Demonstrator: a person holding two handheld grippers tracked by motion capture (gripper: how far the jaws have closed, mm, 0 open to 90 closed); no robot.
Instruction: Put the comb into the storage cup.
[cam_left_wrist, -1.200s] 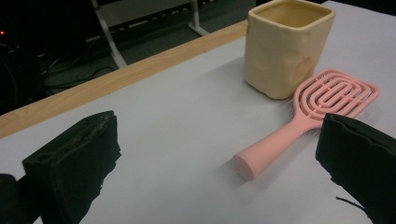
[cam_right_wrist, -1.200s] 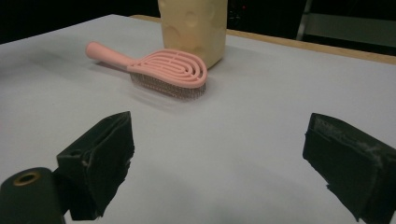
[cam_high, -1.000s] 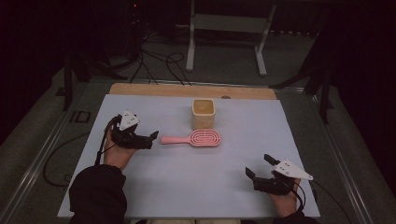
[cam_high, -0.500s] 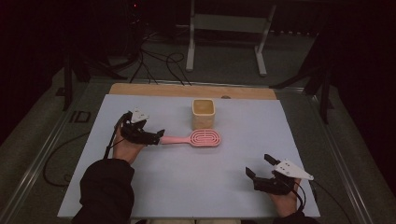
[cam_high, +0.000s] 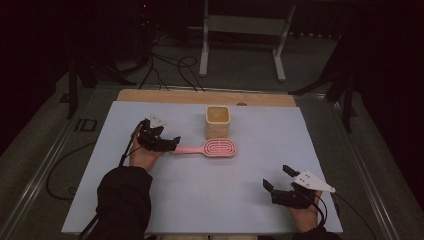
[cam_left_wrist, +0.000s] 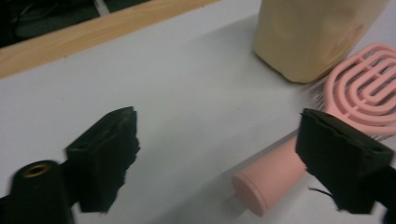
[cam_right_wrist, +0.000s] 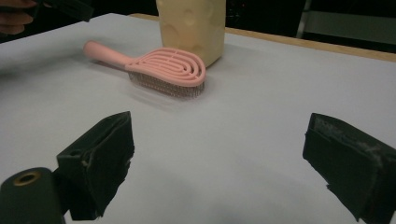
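A black sleeve is worn on the left arm, and each black hand-held gripper is topped by a grey three-cornered plate, with a black cable trailed behind.

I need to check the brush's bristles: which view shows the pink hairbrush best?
The right gripper view: the whole pink hairbrush lies side-on, bristles visible. The high view shows it small from above; the left gripper view cuts its head off.
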